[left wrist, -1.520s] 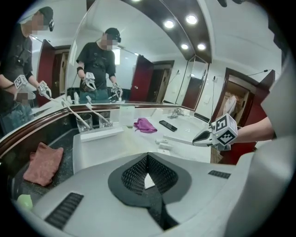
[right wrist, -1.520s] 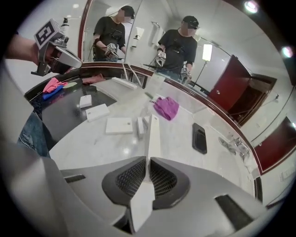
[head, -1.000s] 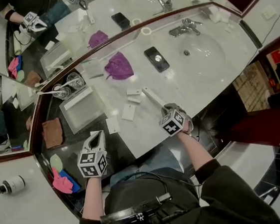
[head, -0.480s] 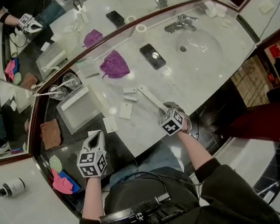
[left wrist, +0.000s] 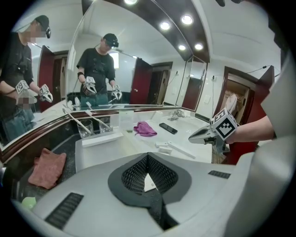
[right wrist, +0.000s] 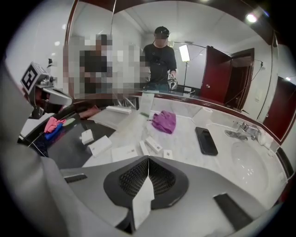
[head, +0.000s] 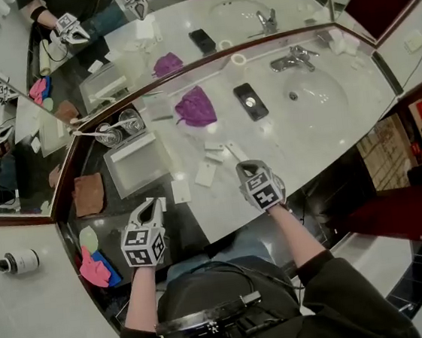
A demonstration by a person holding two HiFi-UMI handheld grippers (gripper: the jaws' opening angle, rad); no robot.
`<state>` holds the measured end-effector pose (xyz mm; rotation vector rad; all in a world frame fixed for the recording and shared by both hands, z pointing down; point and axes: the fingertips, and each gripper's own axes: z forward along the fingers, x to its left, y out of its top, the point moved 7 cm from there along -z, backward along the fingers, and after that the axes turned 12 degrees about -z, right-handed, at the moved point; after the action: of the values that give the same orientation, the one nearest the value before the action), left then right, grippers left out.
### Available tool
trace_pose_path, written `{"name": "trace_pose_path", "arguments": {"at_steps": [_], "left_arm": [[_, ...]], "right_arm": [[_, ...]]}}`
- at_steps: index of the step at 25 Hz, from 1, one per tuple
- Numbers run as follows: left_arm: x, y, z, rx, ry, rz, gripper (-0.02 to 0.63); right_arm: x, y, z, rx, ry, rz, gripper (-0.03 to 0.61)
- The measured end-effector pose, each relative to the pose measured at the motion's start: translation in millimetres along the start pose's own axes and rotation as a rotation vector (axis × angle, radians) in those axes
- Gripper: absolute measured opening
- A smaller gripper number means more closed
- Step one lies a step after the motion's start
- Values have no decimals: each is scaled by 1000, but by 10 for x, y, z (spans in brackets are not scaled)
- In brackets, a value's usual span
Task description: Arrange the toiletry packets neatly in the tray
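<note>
Now that the right gripper [head: 245, 168] fingers have just closed on a long white packet [right wrist: 142, 199], it's clear of the tabletop [head: 305, 131]; nxt stop looks like the tray [head: 141, 168]. Left gripper [head: 151, 203] fingers together.

Lower left, the left gripper [head: 151, 204] hovers, jaws pressed together, pointing up-frame on a bare forearm. At centre, the right gripper [head: 245, 170] tilts downward, its jaws just closing, clamped on a thin white packet [right wrist: 142, 200].
</note>
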<state>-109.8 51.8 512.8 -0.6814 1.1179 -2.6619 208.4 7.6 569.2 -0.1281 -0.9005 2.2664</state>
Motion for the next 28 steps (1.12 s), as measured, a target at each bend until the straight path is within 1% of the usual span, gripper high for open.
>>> {"name": "trace_pose_path", "arguments": {"at_steps": [7, 11, 15, 20, 23, 28], "left_arm": [[265, 7, -307, -76, 73, -41, 0], [404, 3, -488, -111, 107, -66, 1], [510, -3, -646, -143, 126, -88, 0], [594, -9, -796, -171, 150, -79, 0], [616, -5, -859, -185, 161, -68, 0], [681, 2, -914, -202, 160, -99, 2]], "right_arm": [[349, 811, -20, -175, 133, -33, 6], [651, 1141, -40, -253, 219, -68, 7], [982, 1416, -63, -316, 296, -125, 7], [1226, 1582, -42, -340, 346, -160, 7], [1273, 1600, -11, -334, 349, -175, 8], [1329, 1603, 48, -316, 342, -199, 8]]}}
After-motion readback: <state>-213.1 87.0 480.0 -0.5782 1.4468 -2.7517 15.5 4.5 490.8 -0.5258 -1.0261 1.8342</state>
